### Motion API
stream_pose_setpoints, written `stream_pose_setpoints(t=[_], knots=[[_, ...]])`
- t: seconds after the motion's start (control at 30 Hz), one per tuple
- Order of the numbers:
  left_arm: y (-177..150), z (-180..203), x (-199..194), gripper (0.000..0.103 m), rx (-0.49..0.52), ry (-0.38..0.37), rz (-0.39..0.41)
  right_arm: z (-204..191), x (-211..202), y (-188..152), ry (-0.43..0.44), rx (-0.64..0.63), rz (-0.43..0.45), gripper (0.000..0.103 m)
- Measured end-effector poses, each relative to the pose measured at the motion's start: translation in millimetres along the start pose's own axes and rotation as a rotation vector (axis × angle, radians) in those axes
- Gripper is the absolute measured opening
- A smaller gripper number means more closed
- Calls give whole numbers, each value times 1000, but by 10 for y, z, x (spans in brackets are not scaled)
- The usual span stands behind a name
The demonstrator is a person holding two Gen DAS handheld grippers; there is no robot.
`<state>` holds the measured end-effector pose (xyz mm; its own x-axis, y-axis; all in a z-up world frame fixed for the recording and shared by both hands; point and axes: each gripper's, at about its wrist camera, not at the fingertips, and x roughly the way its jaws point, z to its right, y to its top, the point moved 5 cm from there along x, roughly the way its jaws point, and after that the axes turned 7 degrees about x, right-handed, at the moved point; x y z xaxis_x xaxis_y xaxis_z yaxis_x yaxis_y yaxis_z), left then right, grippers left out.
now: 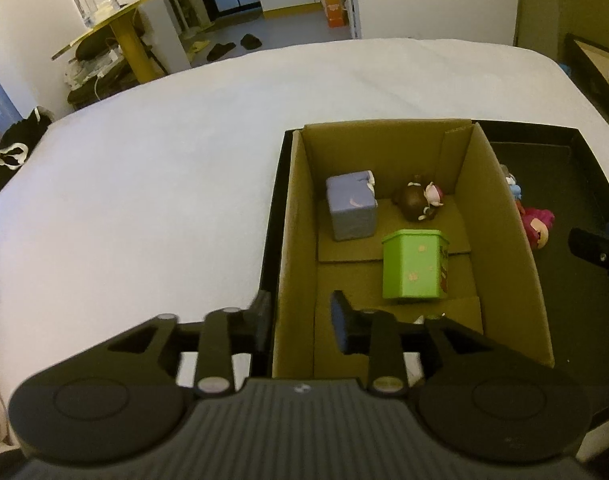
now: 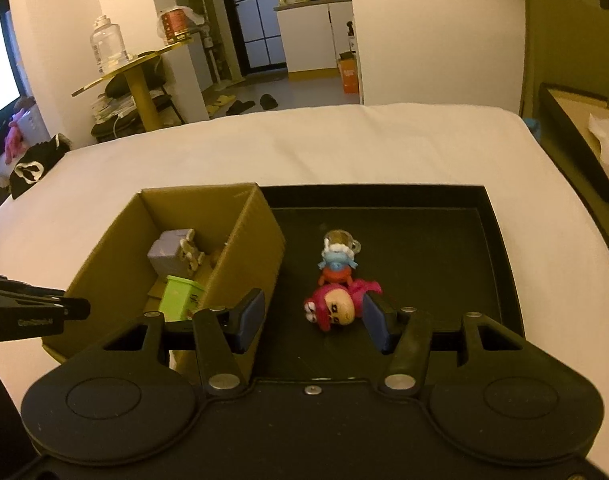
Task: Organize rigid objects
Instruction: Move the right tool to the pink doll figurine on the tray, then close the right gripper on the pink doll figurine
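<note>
The cardboard box (image 1: pixel 500 216) is open above, its floor partly taken by a green tin (image 1: pixel 416 266); the black tray (image 2: pixel 424 248) is blocked only by two figures (image 2: pixel 338 284); the bed (image 1: pixel 144 184) beside is bare.

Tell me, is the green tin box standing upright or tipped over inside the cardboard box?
Upright. The green tin box stands on its base in the brown cardboard box, lid facing up.

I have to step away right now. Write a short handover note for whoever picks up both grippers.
Left gripper: open, empty, over the cardboard box's near end.
Right gripper: open, empty, the pink figure just ahead between its fingers, not gripped.
Done: purple cube, brown figure and green tin are in the box.
Left: pink figure and blue-and-red figure lie in the black tray.
</note>
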<state>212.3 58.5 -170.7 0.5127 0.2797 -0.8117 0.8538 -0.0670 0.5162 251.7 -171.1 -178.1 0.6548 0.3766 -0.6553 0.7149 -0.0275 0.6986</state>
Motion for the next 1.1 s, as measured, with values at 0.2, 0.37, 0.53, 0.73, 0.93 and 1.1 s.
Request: stream_pose_setpoints(t=[0.2,0.37,0.53,0.73,0.93,1.1], knots=[[21,45,60,60,41,64,-35,147,113,-48,6,23,6,62],[25,95,108,66,69,103,-52,253,277,-78,12,60,-12,73],[55,147,154,67,87,142,-68,318,474,-92,4,82,-18,78],[114,202,189,68,117,172,-81,328,642,-90,26,102,-17,78],[161,231,234,68,139,203,-96,365,784,-112,40,120,-31,78],[171,259,273,68,148,218,-114,324,857,-147,26,80,-30,78]])
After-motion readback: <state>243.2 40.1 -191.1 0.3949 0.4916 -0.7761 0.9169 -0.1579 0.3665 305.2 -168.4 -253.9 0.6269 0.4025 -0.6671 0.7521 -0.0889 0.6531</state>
